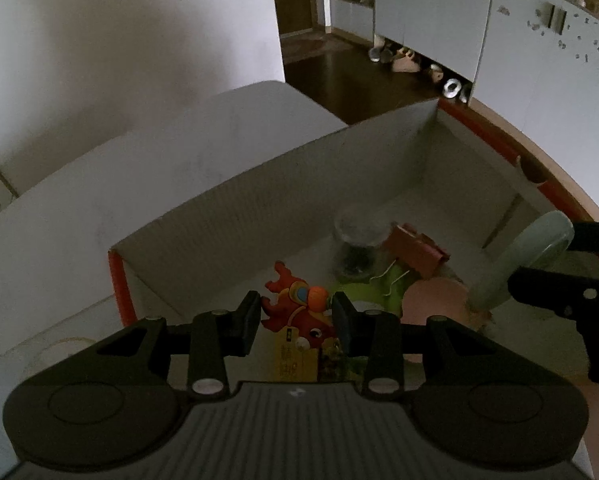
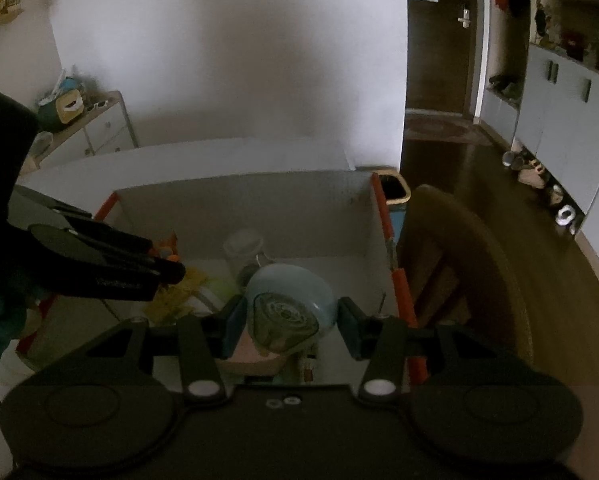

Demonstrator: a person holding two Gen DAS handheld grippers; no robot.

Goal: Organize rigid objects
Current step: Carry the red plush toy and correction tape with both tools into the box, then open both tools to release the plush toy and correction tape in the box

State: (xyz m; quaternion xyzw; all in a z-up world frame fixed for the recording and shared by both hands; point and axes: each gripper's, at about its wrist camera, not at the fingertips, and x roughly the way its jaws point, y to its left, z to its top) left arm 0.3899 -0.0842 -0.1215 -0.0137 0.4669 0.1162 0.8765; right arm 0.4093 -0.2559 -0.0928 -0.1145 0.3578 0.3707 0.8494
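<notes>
Now the white box [image 1: 283, 184] with orange edges is sitting on the table, and both grippers are hanging over its open top. The right gripper [image 2: 291, 320] is grasping a pale green bowl [image 2: 291, 300] between its pads, partly open, just above the things inside. The left gripper [image 1: 295, 320] is clamping a red and orange toy figure [image 1: 295, 304] with a yellow tag. Below them a clear jar [image 1: 359, 236], a pink clip [image 1: 415, 248] and a pink round lid [image 1: 435, 300] are lying close together. The far part of the box floor is staying free.
</notes>
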